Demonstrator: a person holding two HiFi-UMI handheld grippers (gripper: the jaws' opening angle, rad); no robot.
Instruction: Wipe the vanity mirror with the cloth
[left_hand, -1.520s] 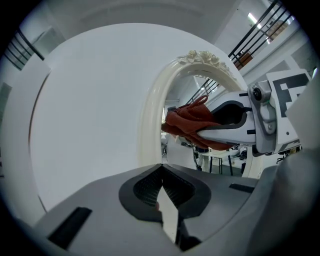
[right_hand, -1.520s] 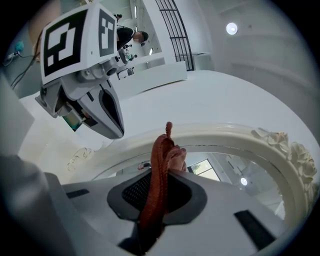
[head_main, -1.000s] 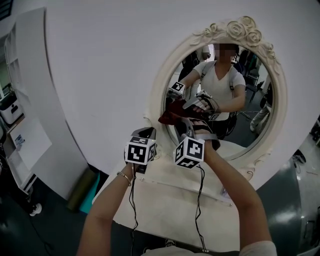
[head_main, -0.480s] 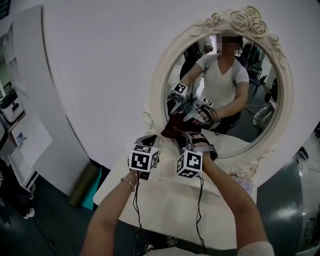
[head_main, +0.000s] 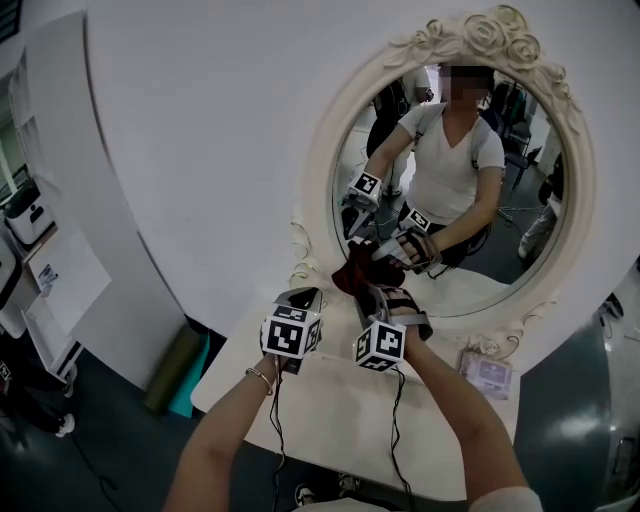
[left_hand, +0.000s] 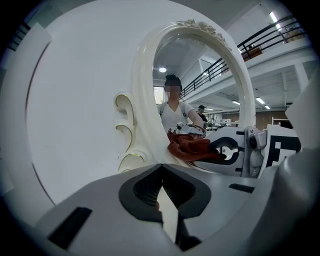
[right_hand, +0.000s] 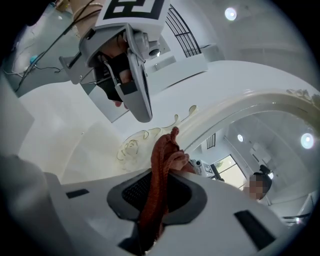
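The oval vanity mirror (head_main: 500, 262) in an ornate white frame (head_main: 325, 160) stands on a white table. My right gripper (head_main: 372, 297) is shut on a dark red cloth (head_main: 352, 272), which is bunched against the lower left of the glass. In the right gripper view the cloth (right_hand: 161, 165) runs up between the jaws of my right gripper (right_hand: 159, 192), beside the frame (right_hand: 235, 107). My left gripper (head_main: 305, 298) is shut and empty, just left of the frame's scrolled foot. The left gripper view shows my left gripper (left_hand: 161, 181), the frame (left_hand: 142, 100) and the cloth (left_hand: 192, 148).
The white table (head_main: 330, 410) carries a small lilac packet (head_main: 485, 372) at the right, by the frame. A white wall (head_main: 200, 120) backs the mirror. White shelving (head_main: 40, 260) stands at the left, and a green roll (head_main: 172, 368) lies on the floor.
The cloth and my right gripper have slid down the glass towards its lower left edge. My left gripper has stayed beside the frame, and the head view has shifted slightly.
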